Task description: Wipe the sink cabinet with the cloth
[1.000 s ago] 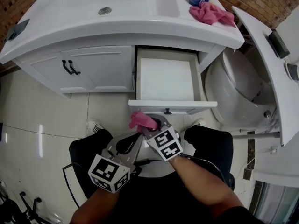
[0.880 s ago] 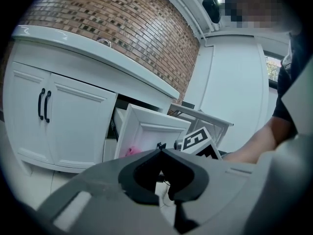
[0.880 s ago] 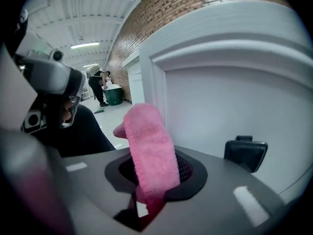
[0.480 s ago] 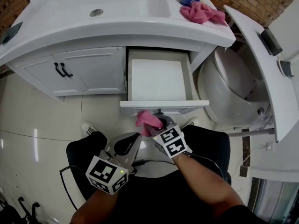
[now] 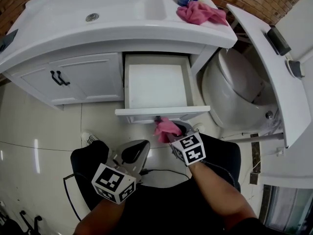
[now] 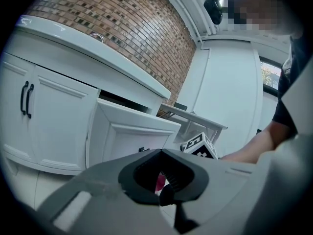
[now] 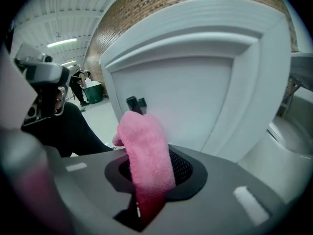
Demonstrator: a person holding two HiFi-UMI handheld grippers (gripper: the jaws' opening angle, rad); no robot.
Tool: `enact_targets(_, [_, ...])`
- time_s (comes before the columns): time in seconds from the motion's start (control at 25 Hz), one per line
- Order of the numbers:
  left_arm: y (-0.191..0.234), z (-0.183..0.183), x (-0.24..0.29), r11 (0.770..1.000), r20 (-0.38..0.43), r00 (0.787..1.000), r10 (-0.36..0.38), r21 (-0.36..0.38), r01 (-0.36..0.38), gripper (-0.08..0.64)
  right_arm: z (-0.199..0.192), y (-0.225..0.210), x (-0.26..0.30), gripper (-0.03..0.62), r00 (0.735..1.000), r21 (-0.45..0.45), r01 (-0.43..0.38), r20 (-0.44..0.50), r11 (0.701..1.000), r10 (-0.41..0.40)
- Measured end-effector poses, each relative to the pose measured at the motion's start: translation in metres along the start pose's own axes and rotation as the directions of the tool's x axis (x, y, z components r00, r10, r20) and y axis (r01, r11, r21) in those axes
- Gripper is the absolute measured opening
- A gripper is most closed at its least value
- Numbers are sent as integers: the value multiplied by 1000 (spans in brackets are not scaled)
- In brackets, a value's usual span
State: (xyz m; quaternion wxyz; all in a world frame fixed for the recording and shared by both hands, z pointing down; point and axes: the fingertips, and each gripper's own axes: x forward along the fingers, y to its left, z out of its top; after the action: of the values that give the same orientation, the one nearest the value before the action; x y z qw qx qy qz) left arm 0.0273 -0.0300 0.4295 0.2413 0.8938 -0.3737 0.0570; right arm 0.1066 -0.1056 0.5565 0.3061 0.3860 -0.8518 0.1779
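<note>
Raised to the drawer front (image 5: 146, 113), the right gripper (image 5: 176, 131) holds cloth (image 5: 165, 128) pointing forward.

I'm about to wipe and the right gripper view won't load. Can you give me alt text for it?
The right gripper is shut on a pink cloth, which sticks up from between its jaws. Close ahead is a white drawer front, with its dark handle just above the cloth. Whether the cloth touches the front can't be told.

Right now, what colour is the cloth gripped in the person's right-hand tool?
Pink, all over and with no pattern. The cloth shows best in the right gripper view.
</note>
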Motion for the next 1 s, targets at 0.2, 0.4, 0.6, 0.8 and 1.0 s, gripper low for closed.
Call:
enact_targets(0.2, [-2,-3,6,1000,-12,1000,5,3,-5,2,-13,-33,-21,98,998,79,59,-16,995,-58])
enact_targets(0.4, [-2,-4,9,1000,-21,1000,10,4,-10,3,-21,-63,-45,97,989,154,141,-59,978,-133])
enact_targets(0.6, [-1,-3,8,1000,-16,1000,10,2,-9,2,-31,-83,-59,97,979,232,199,-81,952,-185])
enact_targets(0.8, [-1,-1,4,1000,-7,1000,10,0,-10,2,-25,-74,-65,97,985,238,173,-63,956,-163])
enact_targets(1.0, [7,-1,-2,999,9,999,36,-12,-36,2,51,5,-93,97,990,157,-44,137,987,22])
